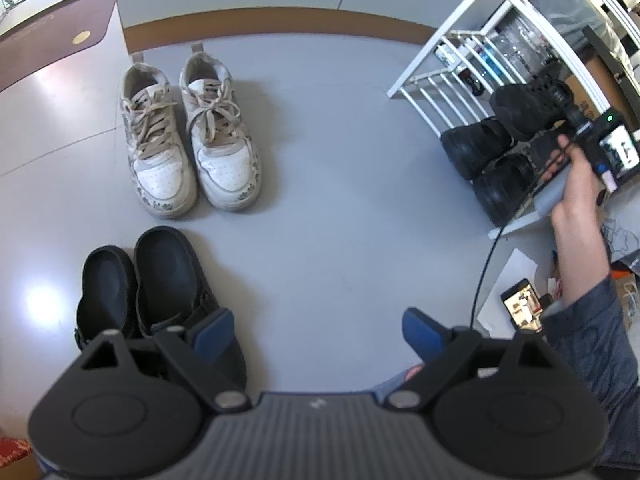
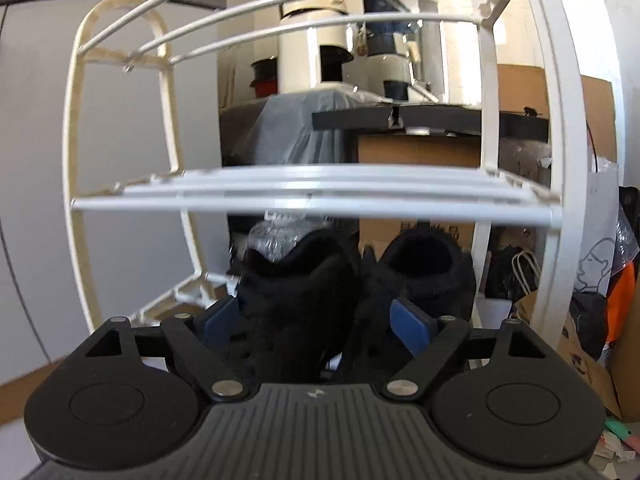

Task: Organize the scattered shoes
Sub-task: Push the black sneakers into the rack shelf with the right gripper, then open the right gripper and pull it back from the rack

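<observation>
Black shoes: a pair of black sneakers (image 2: 352, 280) sits side by side on the bottom tier of the white shoe rack (image 2: 312, 192), heel openings facing the right wrist camera. In the left wrist view the rack (image 1: 452, 64) is at upper right with three black shoes (image 1: 500, 160) visible on or at it; which tier each sits on I cannot tell from there.

Right claw (image 2: 316, 320): jaws spread wide, blue pads either side of the left sneaker of the pair, not pressing it, so released. Claw points roughly level, slightly down, into the rack's lowest tier. In the left view the right hand (image 1: 576, 184) grips the device handle, forearm reaching up from lower right toward the rack, dark sleeve (image 1: 592, 340) pushed to about mid forearm.

Left claw (image 1: 316, 332): jaws wide apart, nothing between them, released. It points steeply down at the grey floor (image 1: 320, 208).

Black slip-on pair (image 1: 148, 288) lies on the floor just ahead of the left claw's left pad, partly hidden by the claw body. White lace-up sneakers (image 1: 188, 132) stand paired on the floor beyond the slip-ons, toes toward the camera, near a wall with a brown baseboard (image 1: 260, 24).

Phone with lit screen (image 1: 522, 304) lies on the floor near the right forearm.
</observation>
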{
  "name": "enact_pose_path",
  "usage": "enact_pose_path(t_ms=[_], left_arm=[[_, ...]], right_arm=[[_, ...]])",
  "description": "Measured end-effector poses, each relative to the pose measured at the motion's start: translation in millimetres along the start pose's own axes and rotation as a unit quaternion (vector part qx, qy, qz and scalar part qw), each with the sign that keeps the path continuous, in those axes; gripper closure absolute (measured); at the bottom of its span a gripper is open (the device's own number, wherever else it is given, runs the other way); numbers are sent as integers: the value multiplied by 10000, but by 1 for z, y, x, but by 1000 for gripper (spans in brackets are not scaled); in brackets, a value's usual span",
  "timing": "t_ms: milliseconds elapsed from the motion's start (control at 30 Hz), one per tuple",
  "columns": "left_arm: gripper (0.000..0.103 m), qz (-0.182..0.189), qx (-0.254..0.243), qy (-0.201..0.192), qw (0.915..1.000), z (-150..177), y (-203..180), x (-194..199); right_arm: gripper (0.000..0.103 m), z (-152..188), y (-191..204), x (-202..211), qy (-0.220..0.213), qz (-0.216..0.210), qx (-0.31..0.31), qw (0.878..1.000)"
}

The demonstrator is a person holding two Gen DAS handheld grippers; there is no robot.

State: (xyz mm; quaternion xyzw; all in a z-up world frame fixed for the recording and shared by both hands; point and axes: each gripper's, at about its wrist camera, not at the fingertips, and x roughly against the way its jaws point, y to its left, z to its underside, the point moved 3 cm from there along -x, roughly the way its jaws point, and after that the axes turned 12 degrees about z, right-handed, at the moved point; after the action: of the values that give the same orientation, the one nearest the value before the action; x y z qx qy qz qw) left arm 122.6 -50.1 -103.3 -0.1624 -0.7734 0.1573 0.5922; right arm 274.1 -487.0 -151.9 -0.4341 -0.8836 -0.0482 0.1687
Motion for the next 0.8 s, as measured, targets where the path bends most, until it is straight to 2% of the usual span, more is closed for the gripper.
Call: enact_pose_path(t_ms=[167,367,633,800], left_arm=[[10,-96,27,-94,9999,-1,2,4],[10,-131,61,-103,9998,-4,5,-1],[10,-90,-2,-53,9999,-4,8,-3],[10,-140,51,-34,9999,-6,16,-5]], right_arm=[[16,12,0,9,115,-138,39,9998],[16,26,-4,23,506,-334,-82,9981],[16,44,-2,50,449,-604,324,9966],[16,56,10,79,457,-967,557,9927]])
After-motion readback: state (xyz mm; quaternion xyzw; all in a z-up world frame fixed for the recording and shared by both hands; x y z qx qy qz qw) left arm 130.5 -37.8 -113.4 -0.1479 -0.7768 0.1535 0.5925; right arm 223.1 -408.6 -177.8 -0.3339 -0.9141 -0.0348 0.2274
